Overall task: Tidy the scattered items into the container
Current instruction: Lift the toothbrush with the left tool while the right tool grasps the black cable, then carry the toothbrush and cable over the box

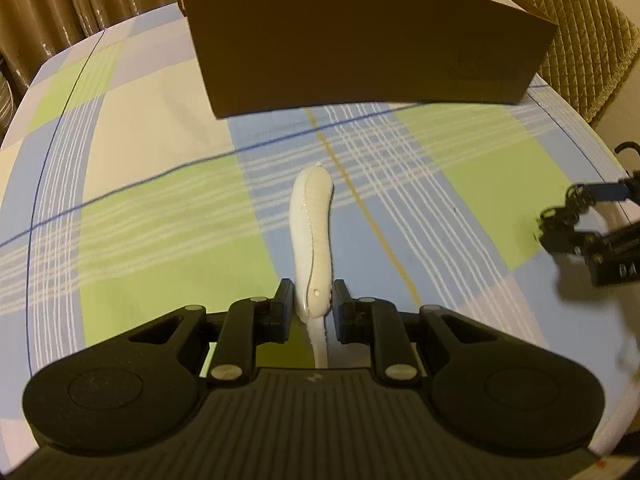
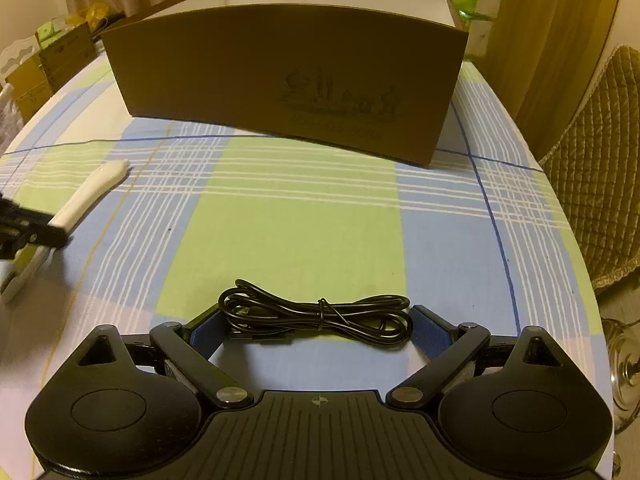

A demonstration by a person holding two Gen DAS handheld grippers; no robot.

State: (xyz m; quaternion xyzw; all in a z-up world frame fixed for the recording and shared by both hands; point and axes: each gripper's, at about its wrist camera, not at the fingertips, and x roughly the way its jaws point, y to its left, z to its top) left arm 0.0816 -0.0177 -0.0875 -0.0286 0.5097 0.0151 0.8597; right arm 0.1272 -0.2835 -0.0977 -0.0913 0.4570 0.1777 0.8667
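White tool clamped, cable framed
The tool point(image 1: 312, 240) is gripped by the left hand-held gripper point(image 1: 312, 304); the cable point(image 2: 316, 316) lies between the spread right hand-held gripper point(image 2: 316, 326) fingers on the checked bench point(image 2: 300, 220), before the box point(image 2: 280, 80).

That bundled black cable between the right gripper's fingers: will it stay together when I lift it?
Probably: a tie cinches the black cable at its middle. The looped ends look floppy and may droop. It looks light, and the right gripper is open around it.

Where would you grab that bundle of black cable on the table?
Probably at the tied waist of the black cable. A twist tie cinches the strands there, so one pinch should catch them all. It lies sideways across the open right gripper, between the fingers, so come from above with the fingers straddling front and back of the waist, not its loose loops.
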